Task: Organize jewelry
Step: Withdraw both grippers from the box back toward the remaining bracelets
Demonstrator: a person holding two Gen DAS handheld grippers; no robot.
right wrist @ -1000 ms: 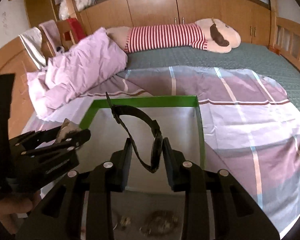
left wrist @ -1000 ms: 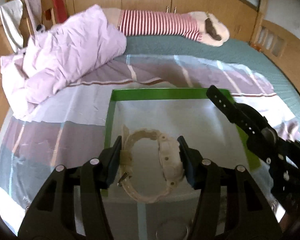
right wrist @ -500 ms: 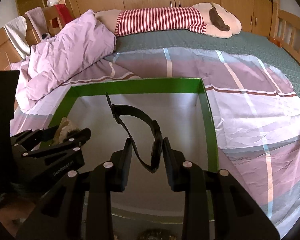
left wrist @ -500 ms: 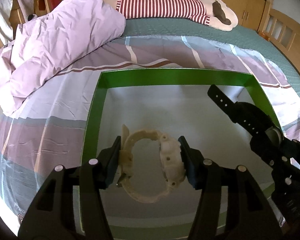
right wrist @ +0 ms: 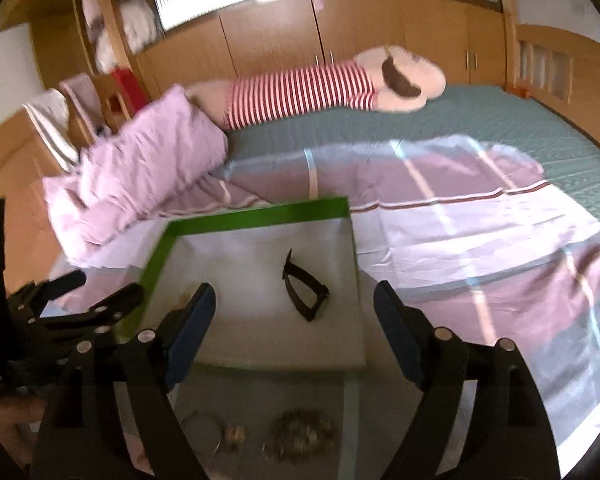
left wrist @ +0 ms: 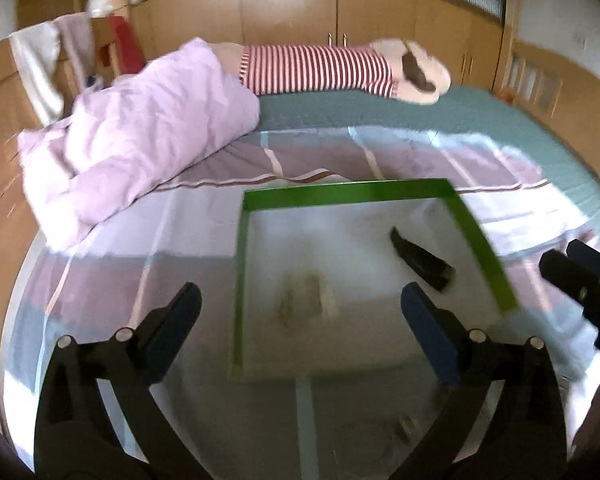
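A green-rimmed box (left wrist: 340, 194) (right wrist: 260, 216) with a white floor lies on the bed. Inside it rest a cream watch (left wrist: 306, 298), blurred, and a black watch (left wrist: 422, 260) (right wrist: 304, 292) to its right. My left gripper (left wrist: 300, 320) hovers above the box's near left part, its jaws opening wide, with nothing pressed between its pads. Over the near edge of the box my right gripper (right wrist: 294, 304) is also opening, the black watch lying free beyond its fingertips. Each gripper shows at the edge of the other's view: the right gripper (left wrist: 580, 280) and the left gripper (right wrist: 80, 304).
Loose jewelry lies in front of the box: a metal ring (right wrist: 204, 436), a small piece (right wrist: 236, 436) and a brown bead bracelet (right wrist: 300, 436). A crumpled pink duvet (left wrist: 140, 152) and a striped plush toy (left wrist: 320, 68) lie farther back. Wooden wardrobes line the wall.
Both grippers have opened and let go of their watches, which now lie on the box floor. Both have pulled back and up from the box.
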